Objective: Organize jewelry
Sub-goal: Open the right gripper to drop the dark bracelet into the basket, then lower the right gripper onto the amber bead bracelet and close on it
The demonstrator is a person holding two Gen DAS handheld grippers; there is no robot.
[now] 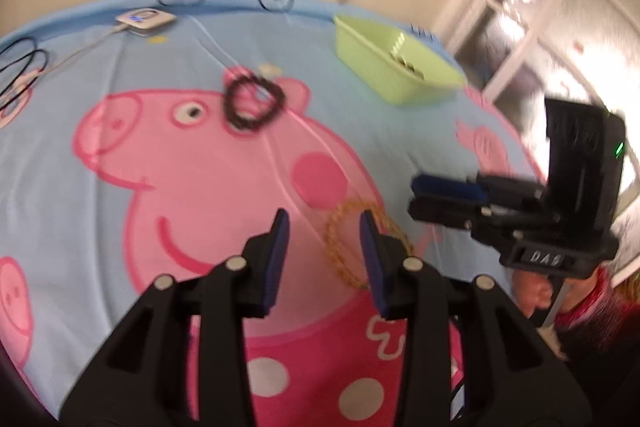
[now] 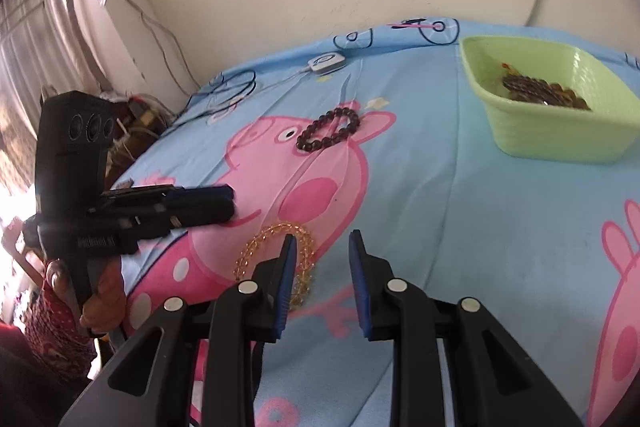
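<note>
A yellow bead bracelet (image 1: 340, 239) lies on the Peppa Pig bedsheet, just ahead of my open left gripper (image 1: 324, 227); its right side is hidden behind my right finger. It also shows in the right wrist view (image 2: 272, 247), left of my open, empty right gripper (image 2: 322, 247). A dark bead bracelet (image 1: 254, 103) (image 2: 329, 129) lies farther back on the pig's head. A light green bin (image 1: 394, 65) (image 2: 552, 99) at the back right holds several bead pieces. The right gripper (image 1: 444, 195) appears side-on in the left view, the left gripper (image 2: 216, 203) in the right view.
A small white device with a cable (image 1: 145, 19) (image 2: 326, 62) lies near the bed's far edge by the beige wall. Black cables (image 1: 20, 71) lie at the far left. A white-framed window or door (image 1: 560, 7) stands to the right.
</note>
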